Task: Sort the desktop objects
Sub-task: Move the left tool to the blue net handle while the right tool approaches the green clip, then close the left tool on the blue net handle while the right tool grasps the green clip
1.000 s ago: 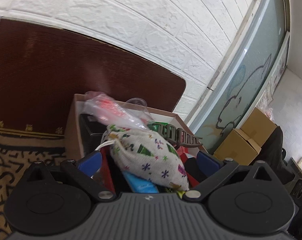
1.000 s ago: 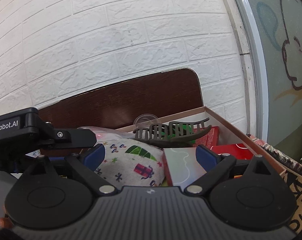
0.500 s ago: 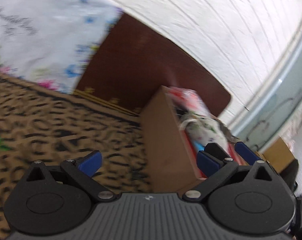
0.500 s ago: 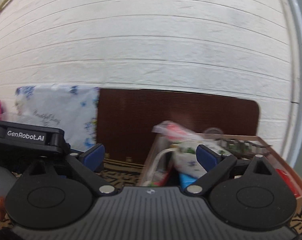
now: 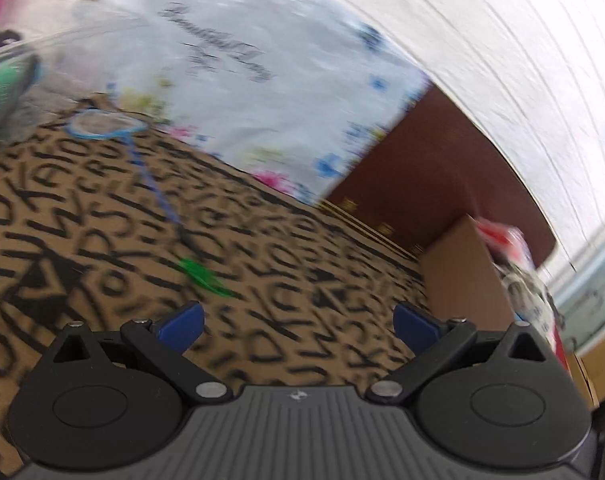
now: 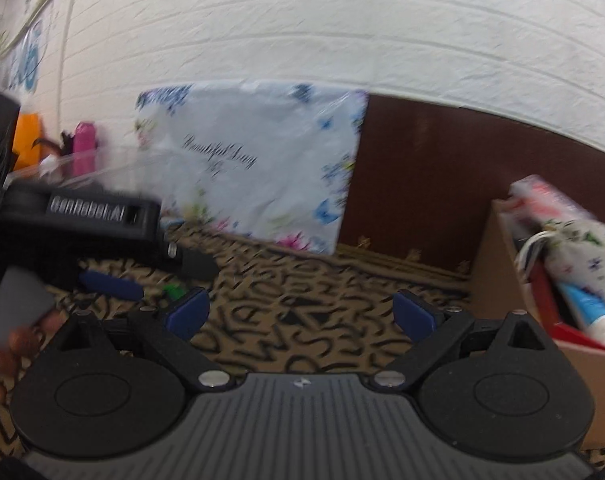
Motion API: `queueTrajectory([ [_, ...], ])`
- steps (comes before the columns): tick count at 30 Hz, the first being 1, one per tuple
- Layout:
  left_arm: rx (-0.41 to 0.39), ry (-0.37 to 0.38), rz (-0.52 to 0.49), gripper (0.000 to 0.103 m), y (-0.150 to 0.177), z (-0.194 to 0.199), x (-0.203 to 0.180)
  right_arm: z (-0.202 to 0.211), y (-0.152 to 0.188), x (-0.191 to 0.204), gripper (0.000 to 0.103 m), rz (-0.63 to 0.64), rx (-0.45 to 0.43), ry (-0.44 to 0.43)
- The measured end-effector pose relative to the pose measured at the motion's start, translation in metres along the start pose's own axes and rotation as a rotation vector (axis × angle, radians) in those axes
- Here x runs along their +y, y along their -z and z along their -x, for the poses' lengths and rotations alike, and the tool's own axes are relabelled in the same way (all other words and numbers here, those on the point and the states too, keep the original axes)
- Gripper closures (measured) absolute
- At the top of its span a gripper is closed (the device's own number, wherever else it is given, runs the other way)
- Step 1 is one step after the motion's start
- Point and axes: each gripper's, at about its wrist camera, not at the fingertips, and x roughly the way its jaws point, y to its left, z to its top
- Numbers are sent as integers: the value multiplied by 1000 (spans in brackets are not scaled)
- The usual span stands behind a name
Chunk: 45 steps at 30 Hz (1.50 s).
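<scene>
A cardboard box (image 5: 462, 276) full of small items stands at the right, also in the right wrist view (image 6: 498, 280). A patterned cloth pouch (image 6: 582, 256) and a blue-and-white tube (image 6: 590, 312) lie in it. A small green object (image 5: 202, 274) lies on the letter-print tablecloth (image 5: 102, 216) with a thin blue-rimmed loop (image 5: 102, 126) behind it. My left gripper (image 5: 298, 324) is open and empty above the cloth, left of the box. My right gripper (image 6: 300, 314) is open and empty, also left of the box. The left gripper's body (image 6: 74, 224) shows at the left of the right wrist view.
A floral plastic bag (image 6: 254, 168) leans on the white brick wall beside a dark brown board (image 6: 442, 176). A clear container (image 5: 6, 80) with green contents stands at the far left. A pink bottle (image 6: 82, 148) and an orange item (image 6: 28, 140) stand behind.
Both grippers have swung left, away from above the box to over the tablecloth. The box has shifted to the right edge of both views. Both stayed open and empty.
</scene>
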Motion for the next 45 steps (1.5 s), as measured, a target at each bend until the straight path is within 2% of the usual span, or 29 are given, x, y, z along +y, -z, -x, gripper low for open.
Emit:
queueTrajectory([
  [7, -65, -100, 67, 1, -33, -17, 50, -42, 6, 40, 9, 65, 95, -105],
  [9, -68, -121, 98, 4, -44, -26, 63, -53, 5, 46, 9, 82, 111, -127],
  [10, -68, -127, 113, 9, -48, -32, 70, -59, 4, 48, 10, 88, 120, -136],
  [12, -57, -133, 139, 12, -57, -44, 81, -72, 4, 52, 21, 93, 137, -151],
  [16, -44, -143, 163, 23, -71, -70, 96, -96, 2, 54, 25, 82, 168, -179],
  [20, -74, -147, 155, 30, -82, -85, 104, -121, 0, 59, 37, 98, 192, -210],
  [24, -86, -144, 159, 39, -90, -96, 112, -144, -1, 67, 44, 126, 205, -252],
  [27, -92, -150, 162, 52, -94, -101, 116, -157, -5, 70, 46, 116, 200, -284],
  [29, -88, -158, 167, 72, -96, -104, 118, -164, -7, 72, 49, 114, 201, -307],
  [30, -84, -162, 170, 78, -97, -106, 119, -166, -8, 74, 54, 115, 202, -318],
  [31, -80, -169, 163, 89, -97, -107, 119, -167, -9, 74, 56, 117, 201, -326],
  [32, -73, -170, 157, 93, -96, -109, 118, -167, -9, 75, 63, 122, 201, -332],
  [33, -66, -159, 154, 96, -96, -109, 118, -165, -8, 77, 71, 127, 201, -335],
  [35, -55, -123, 161, 98, -93, -110, 117, -162, -8, 78, 78, 132, 203, -329],
  [45, -34, -5, 77, 103, -78, -78, 76, -111, 1, 63, 79, 49, 193, -295],
])
